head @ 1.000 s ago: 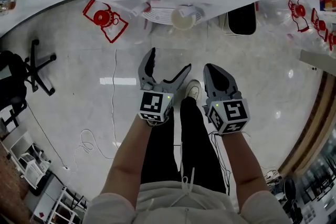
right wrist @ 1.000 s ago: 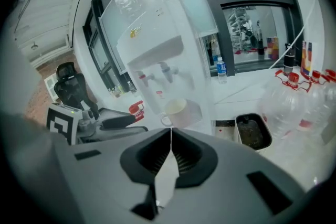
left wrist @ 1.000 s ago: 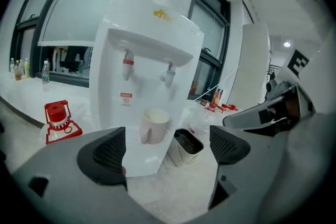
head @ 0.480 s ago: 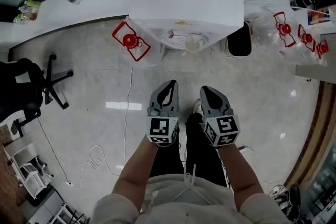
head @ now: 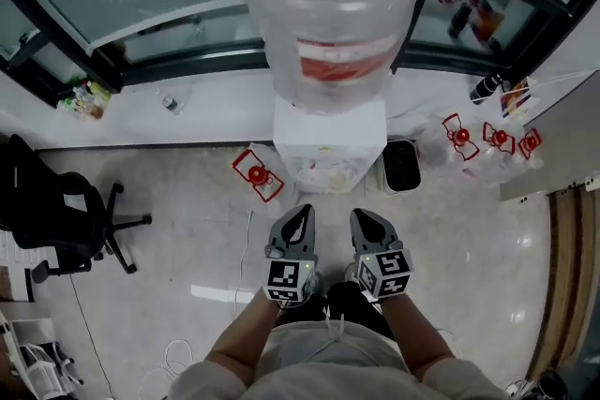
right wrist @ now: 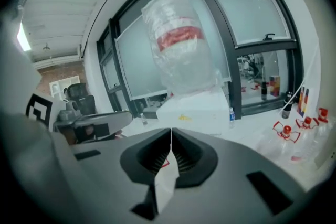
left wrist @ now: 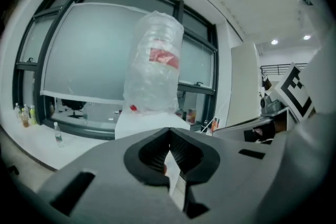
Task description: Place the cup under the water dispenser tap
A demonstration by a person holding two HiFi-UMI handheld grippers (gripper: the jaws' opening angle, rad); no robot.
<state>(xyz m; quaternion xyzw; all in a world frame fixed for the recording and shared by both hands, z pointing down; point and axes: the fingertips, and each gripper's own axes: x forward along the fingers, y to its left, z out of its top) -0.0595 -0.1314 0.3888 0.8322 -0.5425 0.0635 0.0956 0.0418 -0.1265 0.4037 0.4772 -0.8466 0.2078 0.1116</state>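
The water dispenser [head: 329, 139] stands ahead of me, a white body with a big clear bottle [head: 328, 9] with a red label on top. A pale shape sits in its tap recess [head: 327, 173]; it is too small to tell if that is the cup. My left gripper [head: 303, 211] and right gripper [head: 360, 214] are held side by side in front of the dispenser, apart from it. Both are shut with nothing between the jaws. In the left gripper view the left gripper [left wrist: 169, 132] points at the bottle [left wrist: 154, 68]. The right gripper [right wrist: 171, 132] faces the bottle [right wrist: 181, 44] too.
An empty jug with a red cap [head: 255, 175] lies left of the dispenser, and several more [head: 487, 138] lie at the right. A black bin [head: 400, 166] stands beside the dispenser. An office chair [head: 58, 213] is at the left. A glass wall runs behind, with small bottles [head: 84, 98] on its ledge.
The left jaws, wide open a second ago, have shut. Both grippers have risen, and the view has lifted from the dispenser's tap recess to take in its whole bottle.
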